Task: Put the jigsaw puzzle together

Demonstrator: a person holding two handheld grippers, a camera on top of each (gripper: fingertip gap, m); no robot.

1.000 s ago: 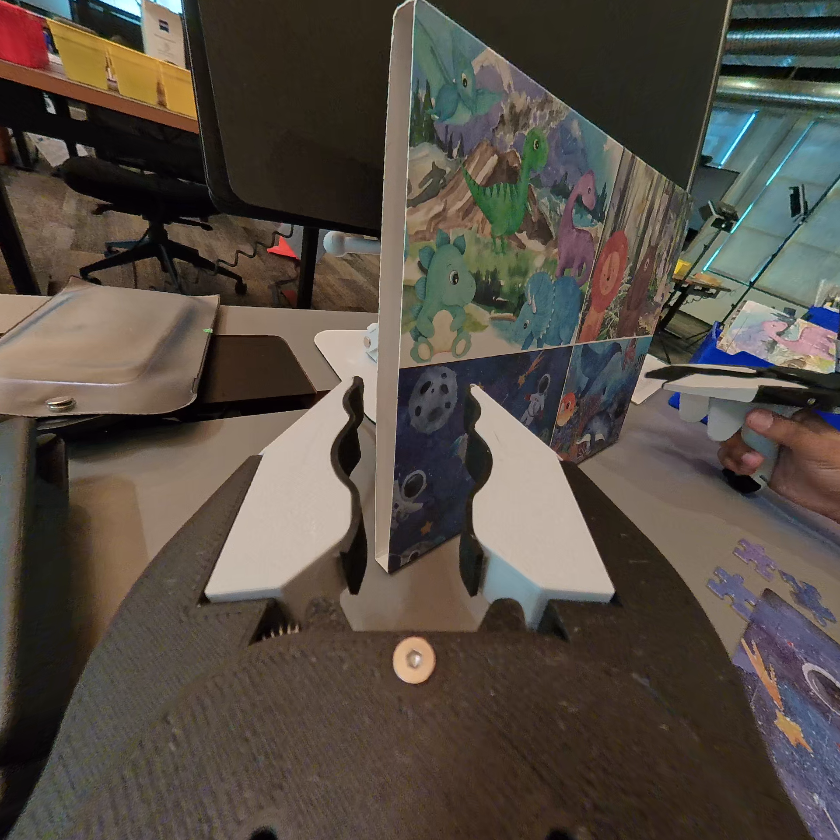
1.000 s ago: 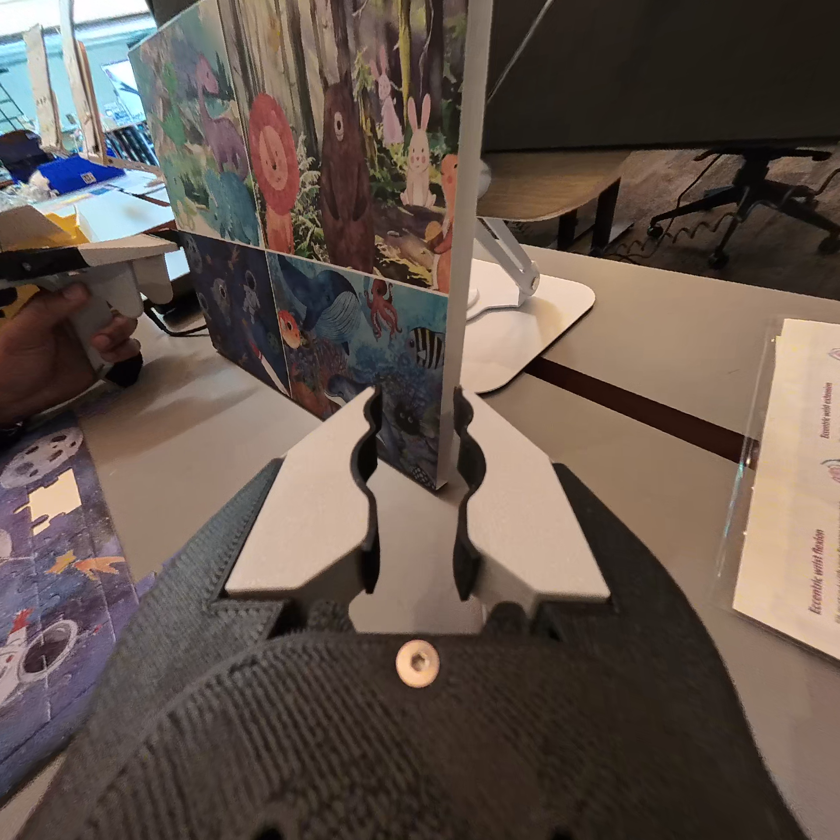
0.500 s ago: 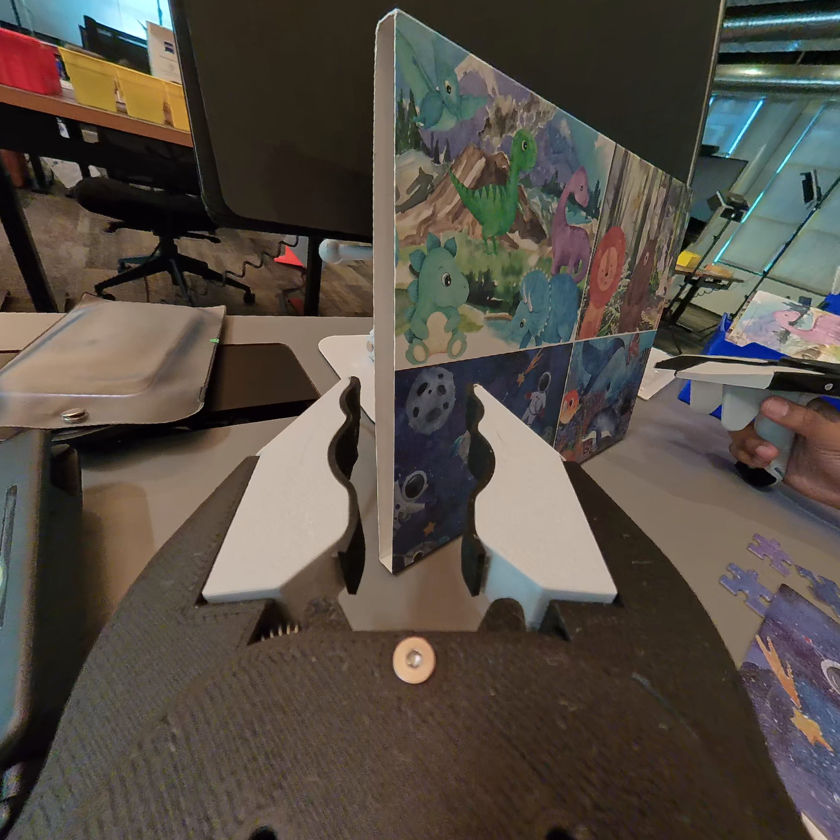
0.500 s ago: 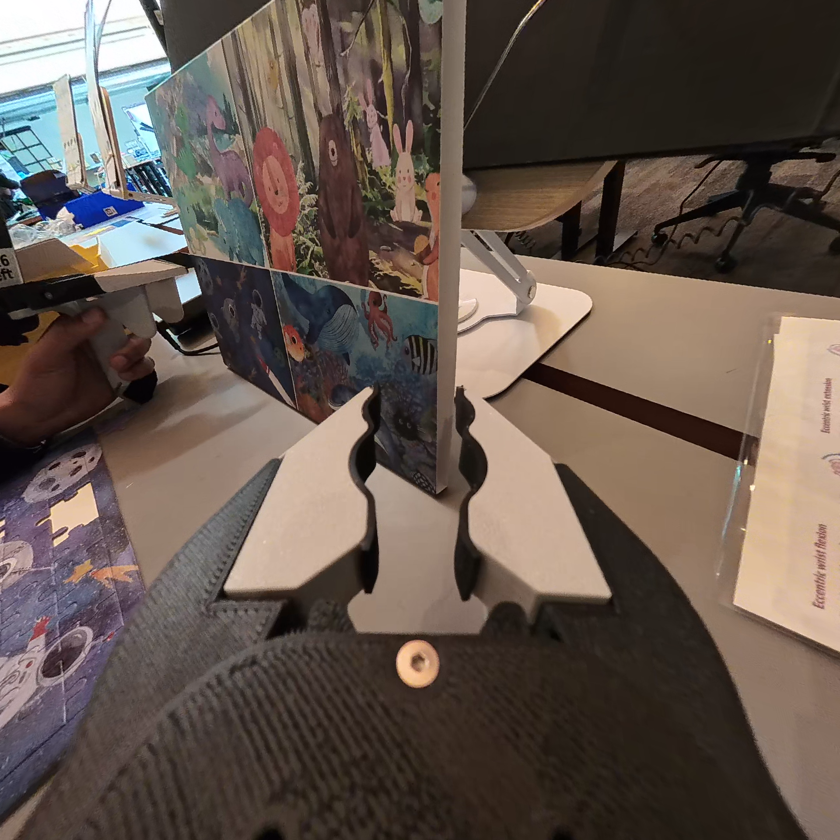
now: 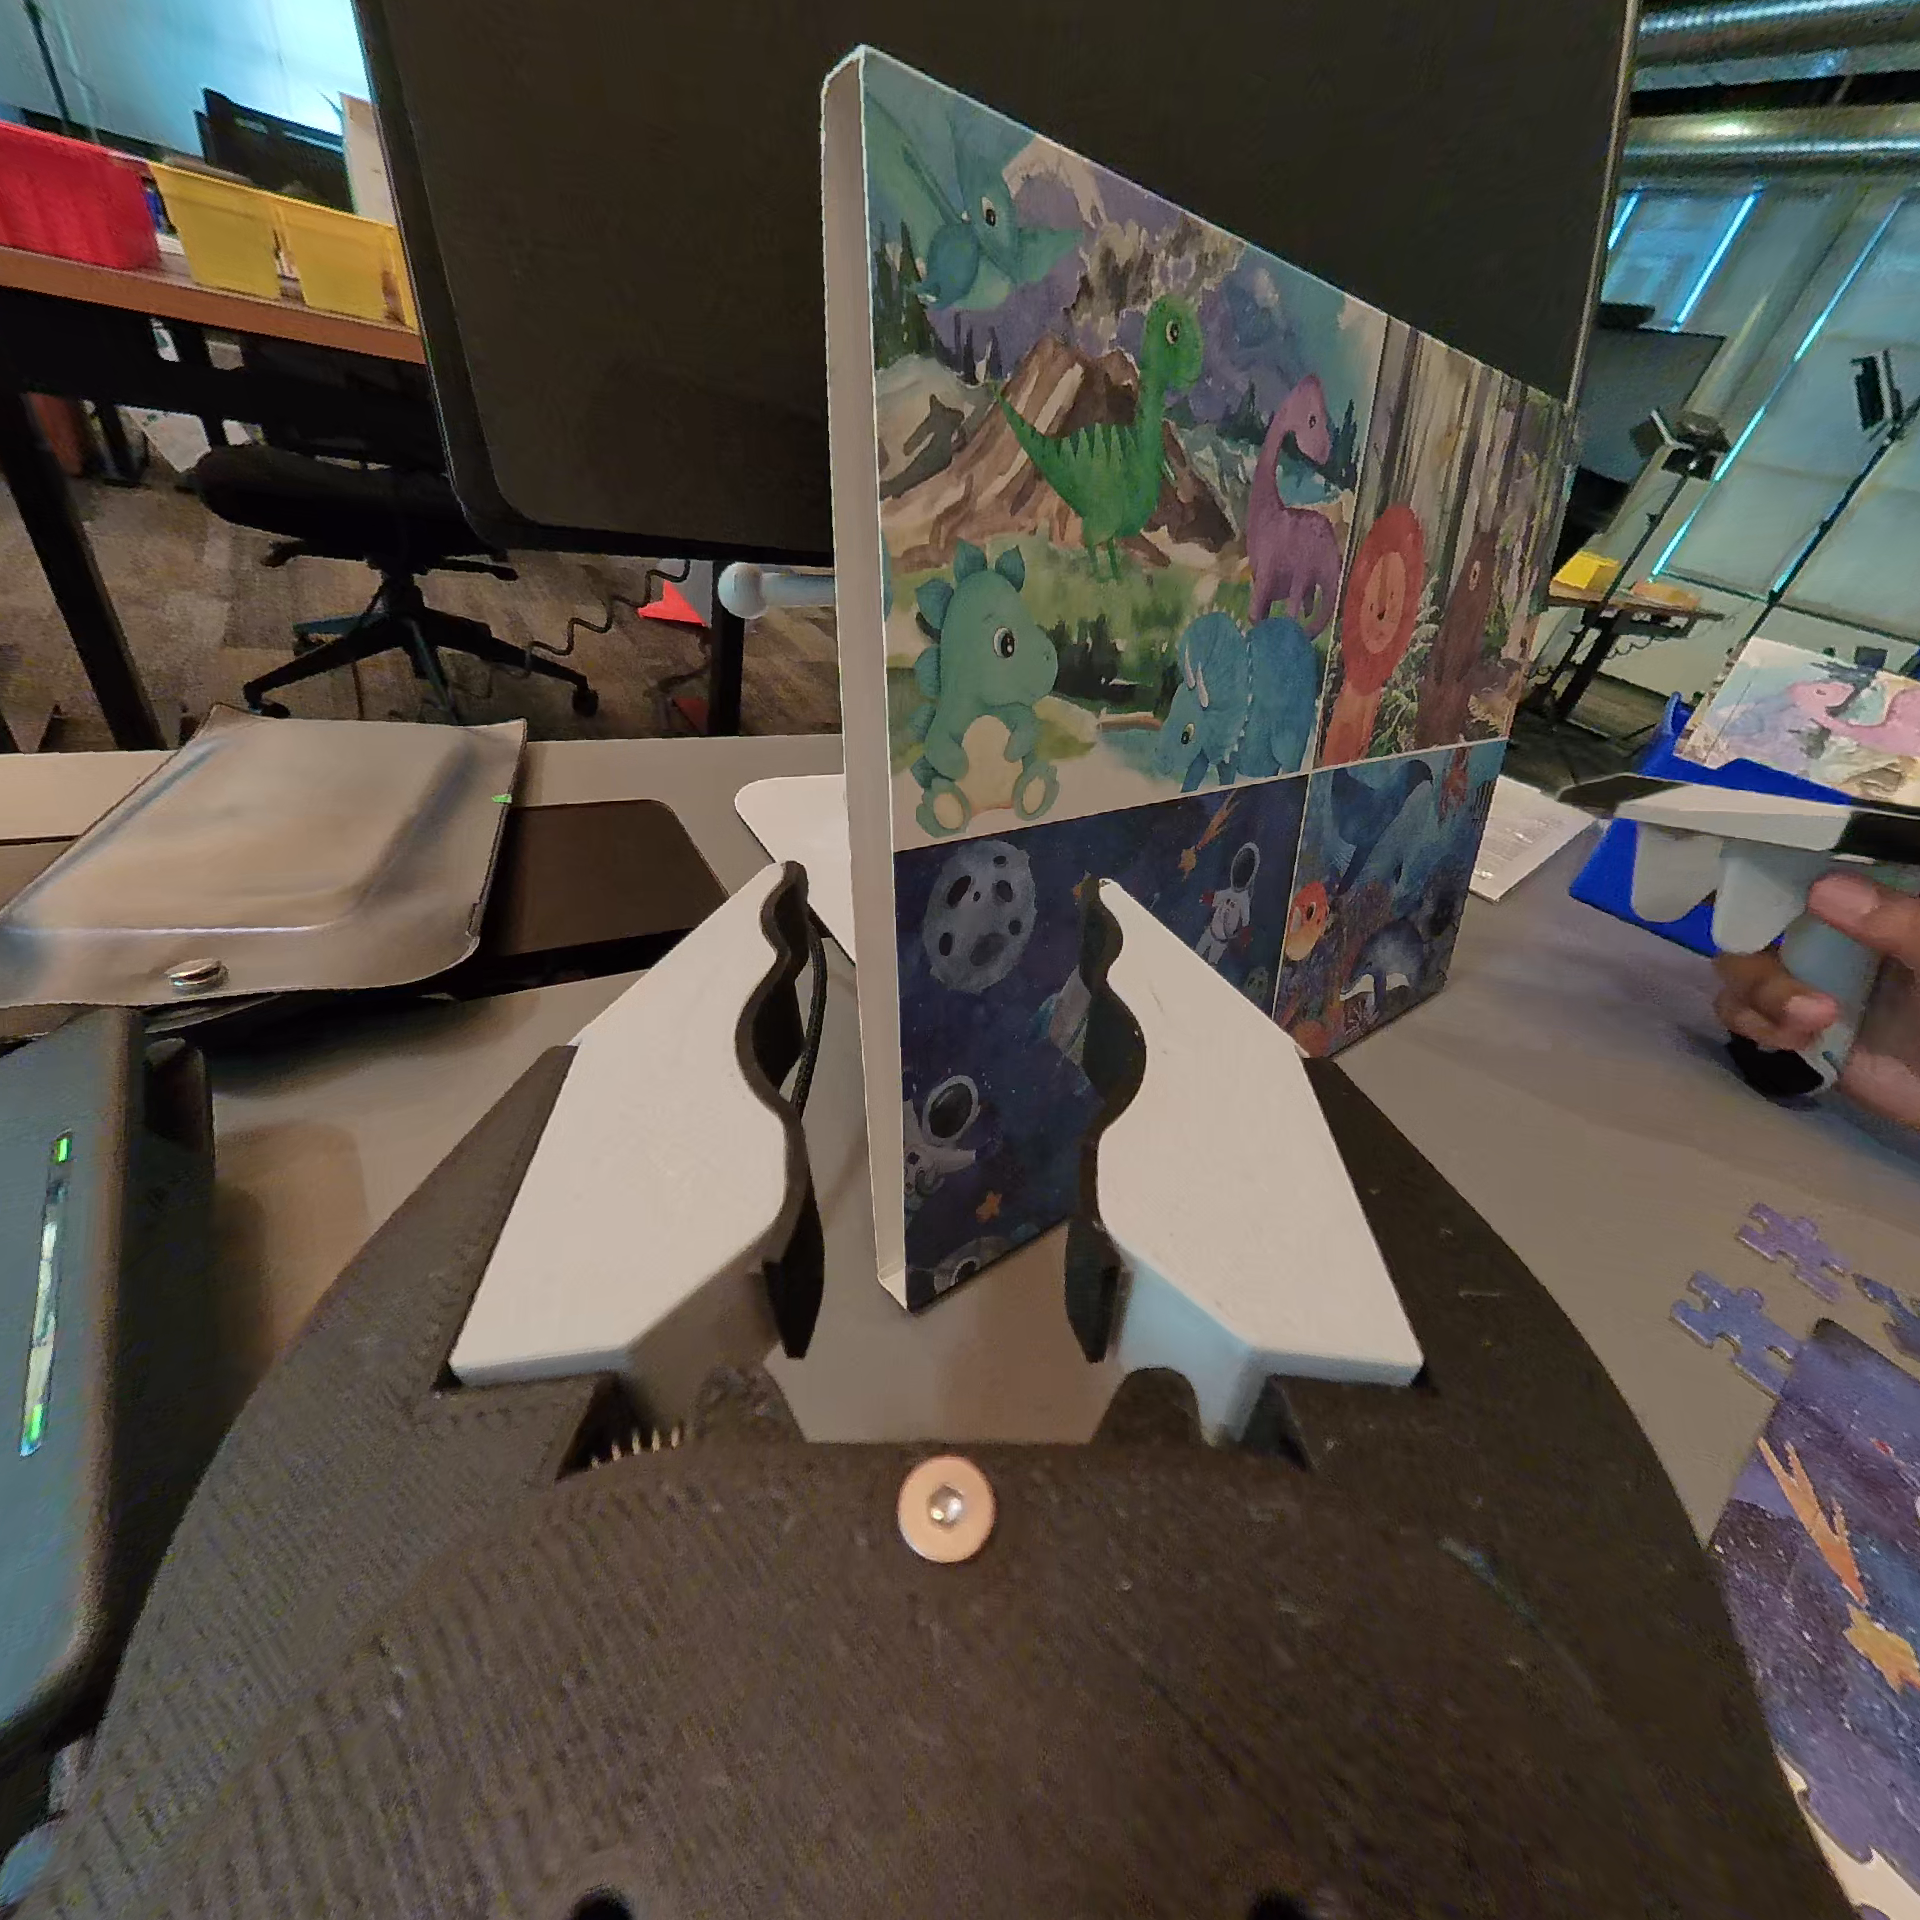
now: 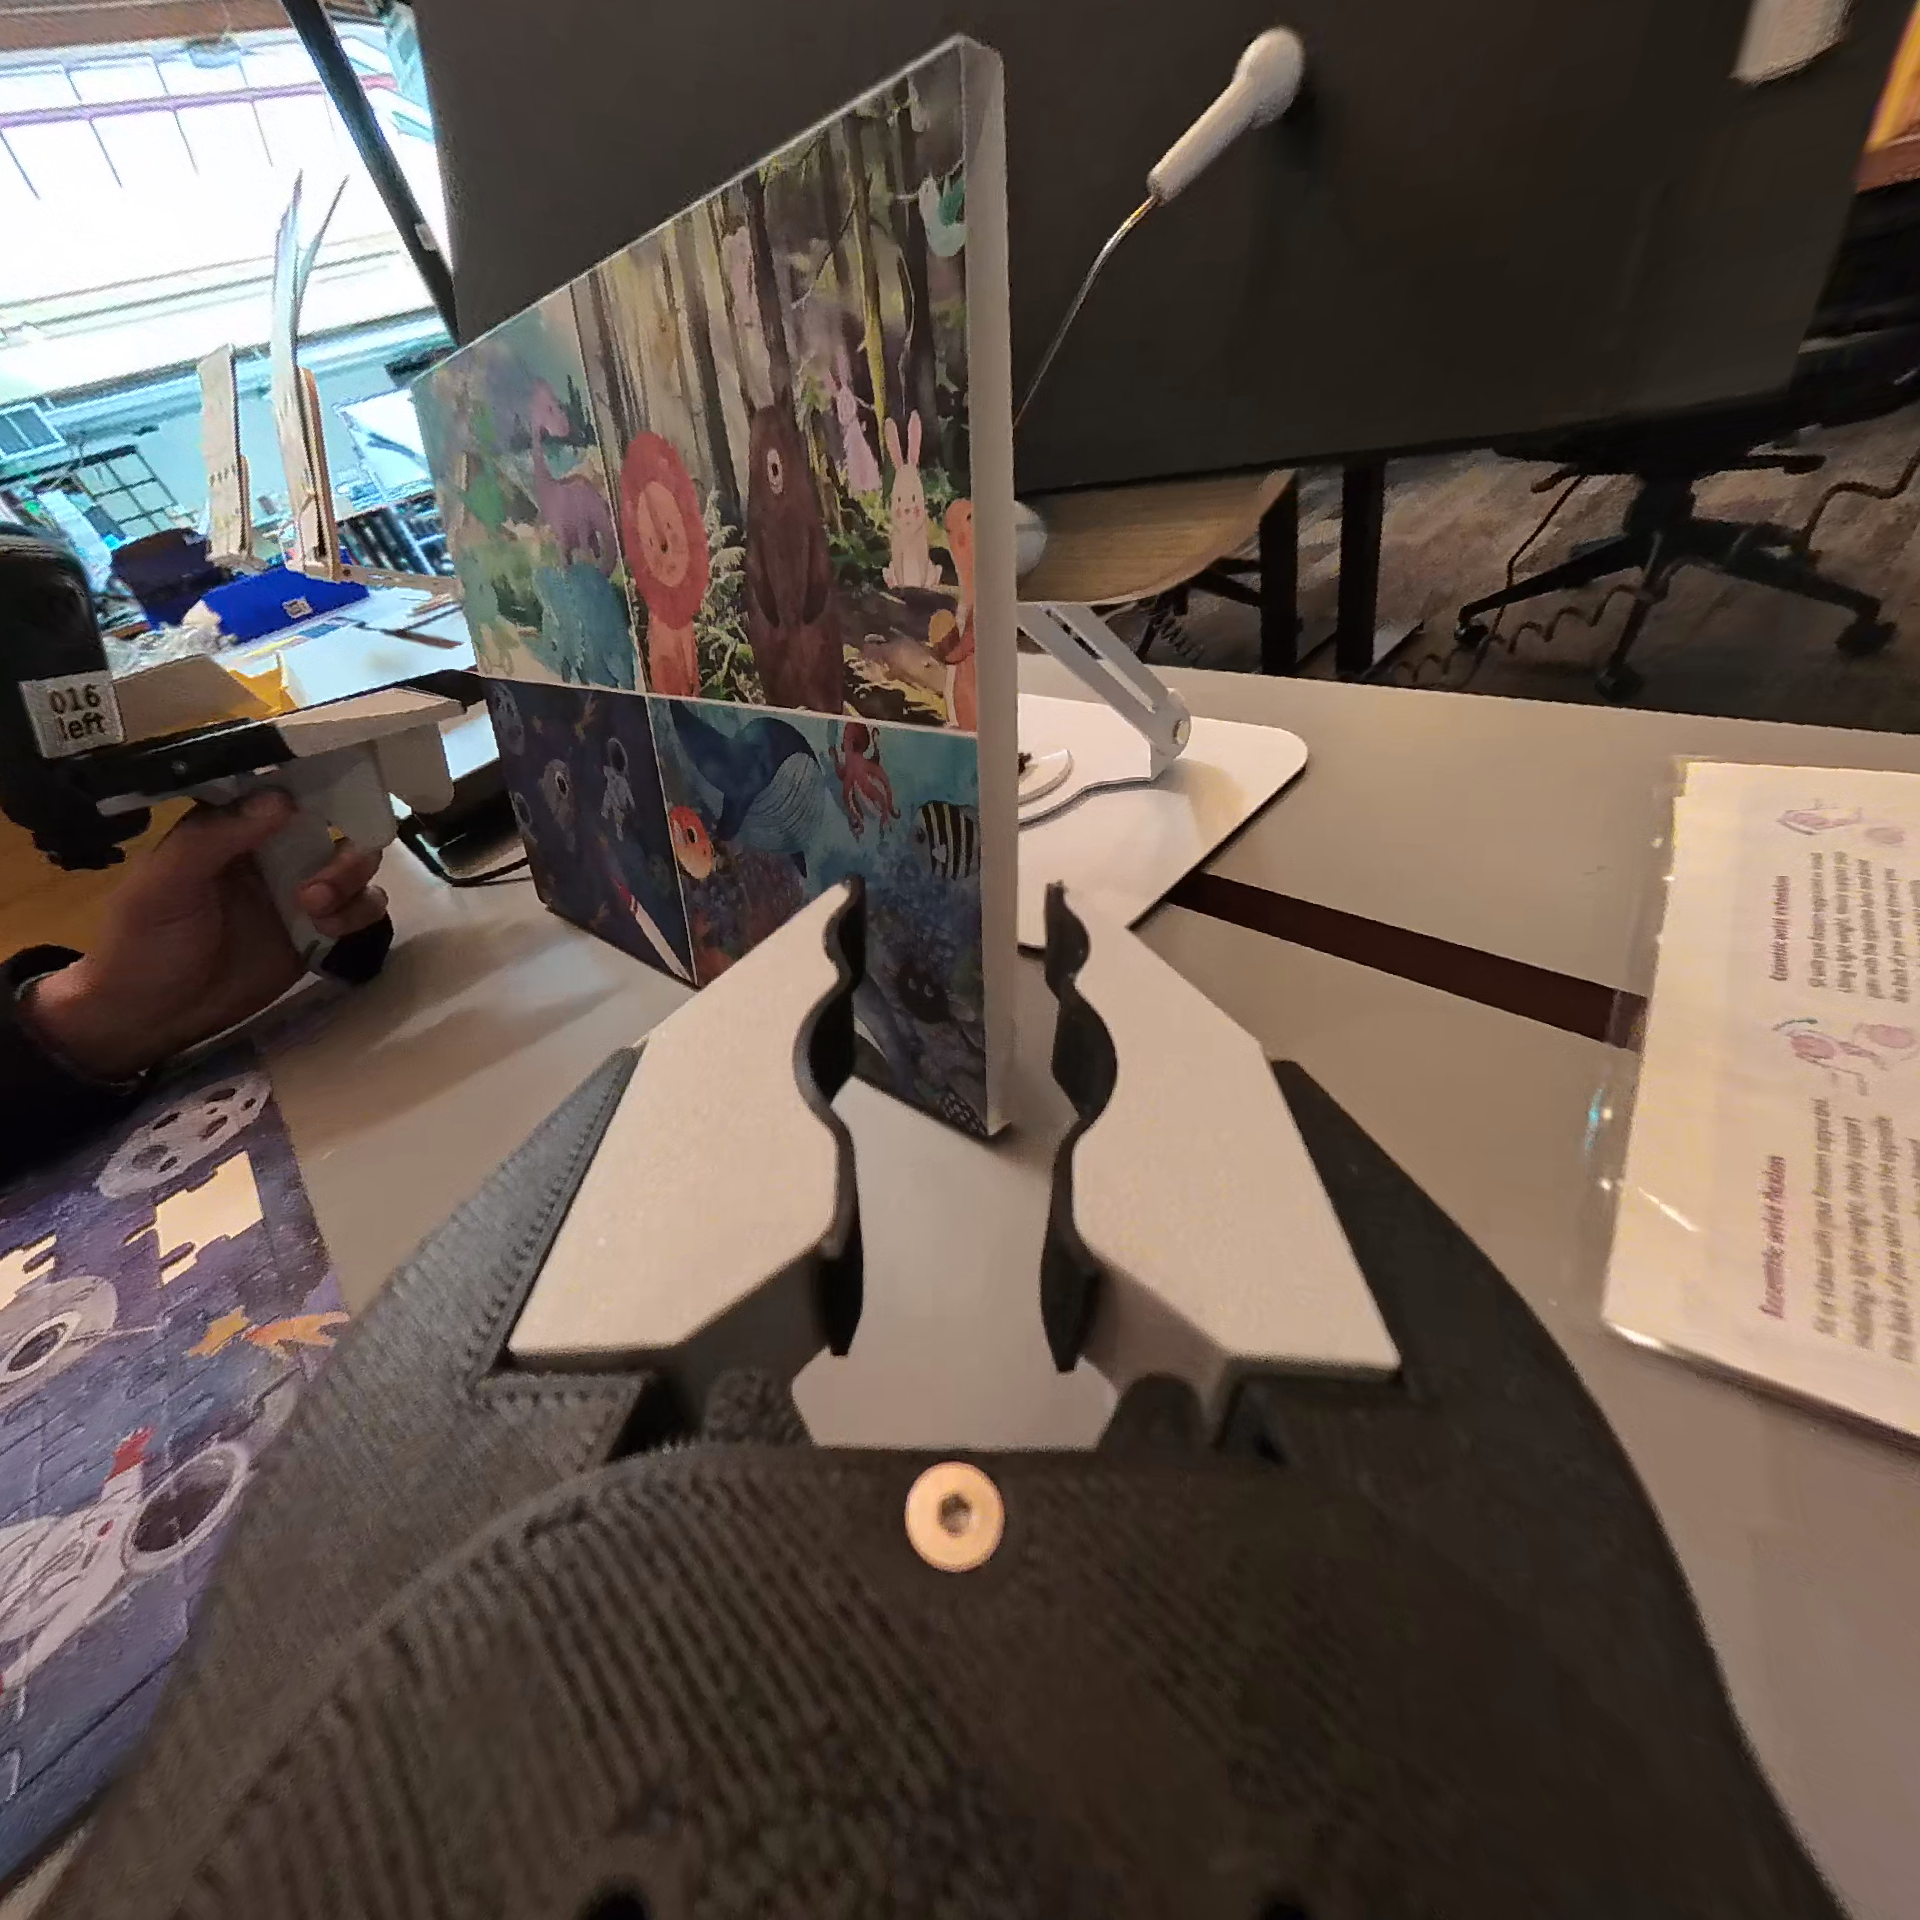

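Picture box (image 5: 1143,582) stands upright on edge on the grey worktop (image 5: 1507,1122), printed face with dinosaur, forest, space and sea panels. Left gripper (image 5: 940,914) sits at the box's near corner, fingers apart on either side of the white edge, gaps visible both sides, not clamped. Right gripper (image 6: 951,914) at the opposite end of the same box (image 6: 748,582), fingers apart too, box edge between them and closer to the right finger (image 6: 1174,1164), contact unclear. Partly built space puzzle (image 6: 114,1351) lies flat on the worktop (image 6: 1455,831) in front of the box, several holes in it. Loose purple puzzle pieces (image 5: 1735,1320) just beside the puzzle (image 5: 1849,1558) edge. Person's hand (image 6: 197,914) holds the left gripper handle. Laminated sheet (image 6: 1766,1091) lies to the right. White stand base (image 6: 1174,779) behind the box. Grey pouch (image 5: 260,852) lies on the left.
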